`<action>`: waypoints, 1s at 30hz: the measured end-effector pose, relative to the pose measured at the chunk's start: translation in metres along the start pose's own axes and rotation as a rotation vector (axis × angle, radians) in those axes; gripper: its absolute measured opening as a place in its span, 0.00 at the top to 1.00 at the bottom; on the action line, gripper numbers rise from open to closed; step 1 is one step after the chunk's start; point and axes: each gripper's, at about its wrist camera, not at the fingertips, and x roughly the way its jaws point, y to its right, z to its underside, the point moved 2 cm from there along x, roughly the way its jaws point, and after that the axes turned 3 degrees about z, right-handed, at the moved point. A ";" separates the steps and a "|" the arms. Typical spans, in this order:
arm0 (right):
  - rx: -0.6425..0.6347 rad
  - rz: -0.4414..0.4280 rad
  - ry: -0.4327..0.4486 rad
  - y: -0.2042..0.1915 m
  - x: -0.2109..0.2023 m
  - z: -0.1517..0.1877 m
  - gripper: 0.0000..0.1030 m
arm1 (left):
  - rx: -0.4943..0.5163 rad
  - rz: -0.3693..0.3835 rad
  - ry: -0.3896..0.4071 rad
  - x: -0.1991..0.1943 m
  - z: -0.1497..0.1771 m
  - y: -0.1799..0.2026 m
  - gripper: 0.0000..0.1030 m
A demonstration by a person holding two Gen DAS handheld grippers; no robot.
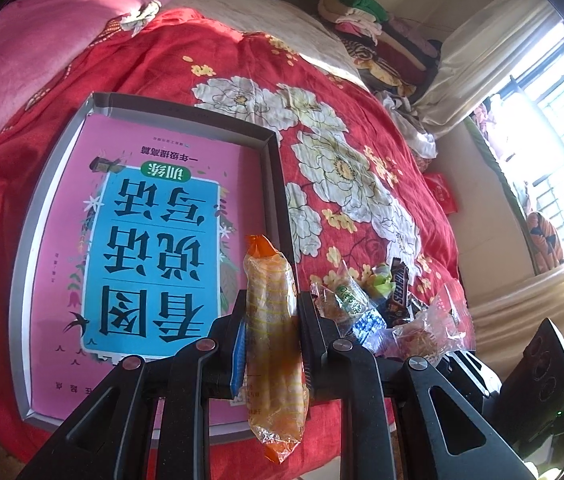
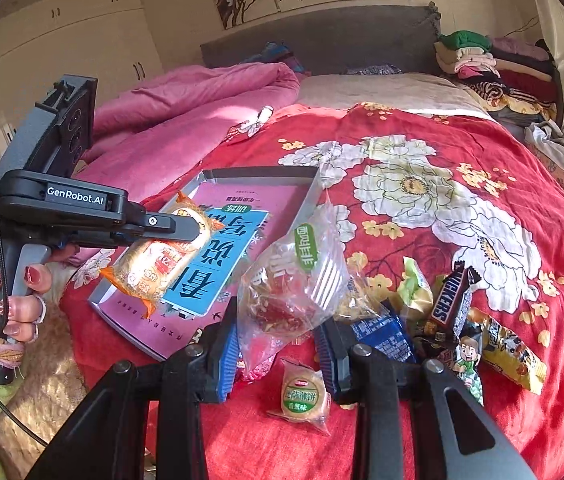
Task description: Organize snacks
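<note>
Book (image 1: 150,256) inside grey tray (image 1: 22,280)

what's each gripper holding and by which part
Left gripper pinches an orange-wrapped cake across its middle. Right gripper grips a clear snack bag by its lower end.

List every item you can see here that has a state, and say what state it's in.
Left gripper: shut on the orange-wrapped snack, held above the tray.
Right gripper: shut on the clear-wrapped snack, lifted off the bedspread.
Gray tray: flat on the bedspread, holding only a pink book.
Snickers bar: wrapped, in the loose pile.
Round green-label biscuit: sealed, lying on the red bedspread.
</note>
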 end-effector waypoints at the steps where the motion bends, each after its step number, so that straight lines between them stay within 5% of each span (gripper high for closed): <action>1: -0.002 -0.007 0.001 -0.003 0.000 -0.002 0.66 | 0.004 -0.010 0.007 -0.003 0.000 -0.002 0.78; 30: -0.078 -0.116 -0.113 -0.076 0.054 -0.008 0.66 | -0.062 -0.131 0.062 -0.034 0.020 -0.077 0.78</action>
